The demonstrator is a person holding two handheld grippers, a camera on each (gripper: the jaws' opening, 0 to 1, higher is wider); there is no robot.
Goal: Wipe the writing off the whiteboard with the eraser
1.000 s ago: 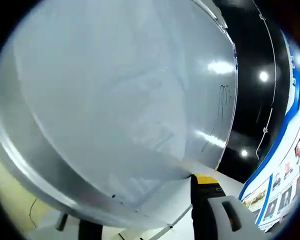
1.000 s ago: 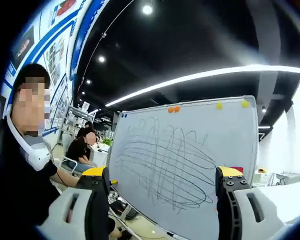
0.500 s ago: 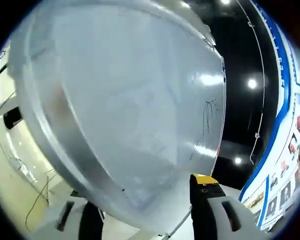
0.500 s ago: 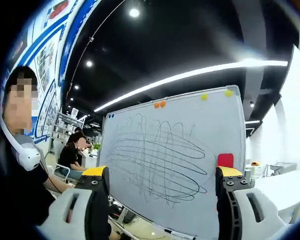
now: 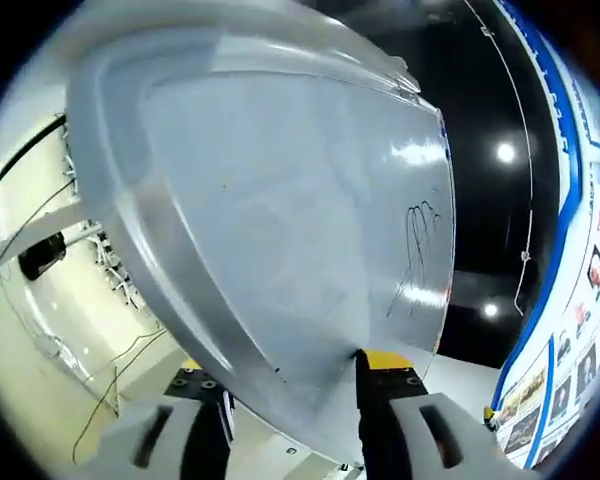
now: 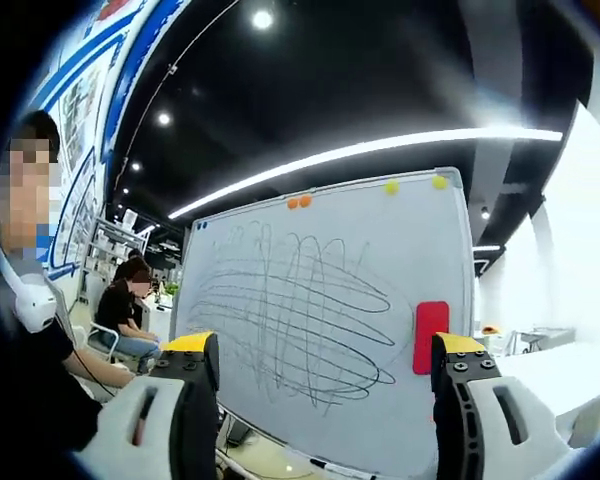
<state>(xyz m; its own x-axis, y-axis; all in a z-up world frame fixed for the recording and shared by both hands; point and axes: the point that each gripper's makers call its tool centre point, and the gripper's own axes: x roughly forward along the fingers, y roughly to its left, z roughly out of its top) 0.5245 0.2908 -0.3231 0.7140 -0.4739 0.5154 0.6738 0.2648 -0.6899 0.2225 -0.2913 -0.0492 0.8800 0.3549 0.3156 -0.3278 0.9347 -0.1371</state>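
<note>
Overhead strip lights ran across a dark ceiling above the whiteboard (image 6: 320, 300), which stood upright and covered in looping scribble (image 6: 295, 310), the red eraser (image 6: 430, 337) stuck to its right side, probably parked within reach. The right gripper (image 6: 320, 400) faced it from well back, fingers wide and empty. The left gripper (image 5: 290, 400) hung close to the board's edge (image 5: 170, 270), fingers also spread, gripping nothing.

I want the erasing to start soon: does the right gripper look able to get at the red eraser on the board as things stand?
Probably yes. The right gripper is open and faces the whiteboard, and the red eraser sits on the board's face beside the scribbles with nothing in front of it. It would have to move closer first.
</note>
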